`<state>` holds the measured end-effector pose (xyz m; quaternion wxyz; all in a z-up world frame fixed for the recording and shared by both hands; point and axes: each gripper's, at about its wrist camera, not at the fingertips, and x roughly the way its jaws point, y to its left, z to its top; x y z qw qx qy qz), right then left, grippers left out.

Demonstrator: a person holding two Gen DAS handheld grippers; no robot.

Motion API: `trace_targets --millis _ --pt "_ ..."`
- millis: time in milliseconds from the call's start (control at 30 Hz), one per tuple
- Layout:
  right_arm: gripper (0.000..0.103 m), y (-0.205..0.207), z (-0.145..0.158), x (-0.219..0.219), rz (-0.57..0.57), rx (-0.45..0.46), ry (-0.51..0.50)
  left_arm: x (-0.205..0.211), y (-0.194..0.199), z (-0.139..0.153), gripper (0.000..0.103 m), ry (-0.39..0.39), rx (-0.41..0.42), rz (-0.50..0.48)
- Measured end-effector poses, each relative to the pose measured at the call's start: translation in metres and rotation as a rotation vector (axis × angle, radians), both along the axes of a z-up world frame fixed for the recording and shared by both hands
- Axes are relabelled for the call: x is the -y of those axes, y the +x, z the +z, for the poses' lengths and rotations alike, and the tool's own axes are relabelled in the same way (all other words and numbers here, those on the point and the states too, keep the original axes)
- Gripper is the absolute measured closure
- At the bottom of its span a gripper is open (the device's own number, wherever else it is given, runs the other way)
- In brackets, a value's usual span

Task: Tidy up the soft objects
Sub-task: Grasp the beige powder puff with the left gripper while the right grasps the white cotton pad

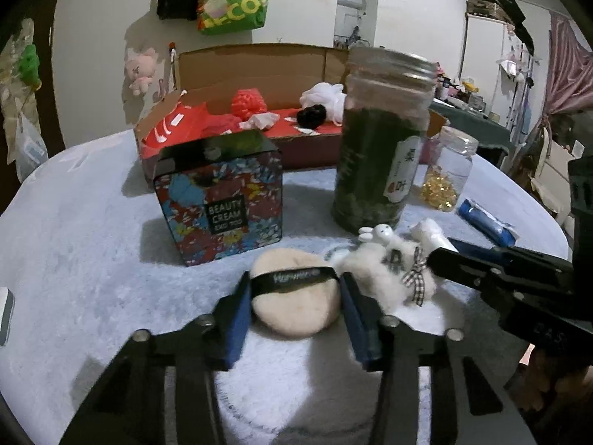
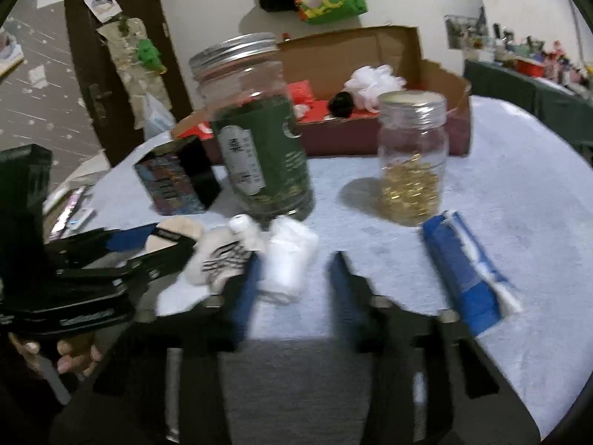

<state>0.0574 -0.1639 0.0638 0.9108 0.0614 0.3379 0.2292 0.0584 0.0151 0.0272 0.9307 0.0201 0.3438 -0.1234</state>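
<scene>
My left gripper [image 1: 294,285] is shut on a beige powder puff [image 1: 296,311] with a black ribbon, its blue pads pressing both sides of it on the table. Beside the puff lies a white fluffy bunny toy [image 1: 385,270] with a checked bow. My right gripper [image 2: 296,259] stands open around a white soft bundle [image 2: 289,263]. The bundle touches the left pad, and a gap shows before the right one. In the left wrist view the right gripper [image 1: 441,256] reaches in from the right. An open cardboard box [image 1: 252,63] at the back holds red, white and black soft items.
A tall jar of green leaves [image 1: 378,148], a small jar of gold capsules [image 2: 411,163] and a patterned tin [image 1: 222,193] stand between the grippers and the box. A blue packet [image 2: 463,274] lies to the right. A pale fluffy cloth [image 1: 74,259] covers the table.
</scene>
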Motion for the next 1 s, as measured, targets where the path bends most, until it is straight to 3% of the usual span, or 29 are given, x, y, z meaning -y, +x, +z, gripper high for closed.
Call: trace_targets --millis 67,233,533,1000 --pt "0.088 -0.002 0.002 0.000 0.015 0.001 0.019 0.000 -0.003 0.004 0.071 -0.005 0.016 -0.004" --pt "0.090 -0.011 0.016 0.001 0.019 0.063 0.028 0.001 -0.005 0.015 0.077 -0.038 0.026 -0.034" --pt "0.090 -0.009 0.023 0.005 0.024 0.068 0.042 0.006 -0.006 0.022 0.077 -0.059 0.043 -0.056" --pt "0.090 -0.008 0.026 0.023 -0.014 0.064 0.027 -0.023 -0.007 0.026 0.078 -0.049 0.039 0.026"
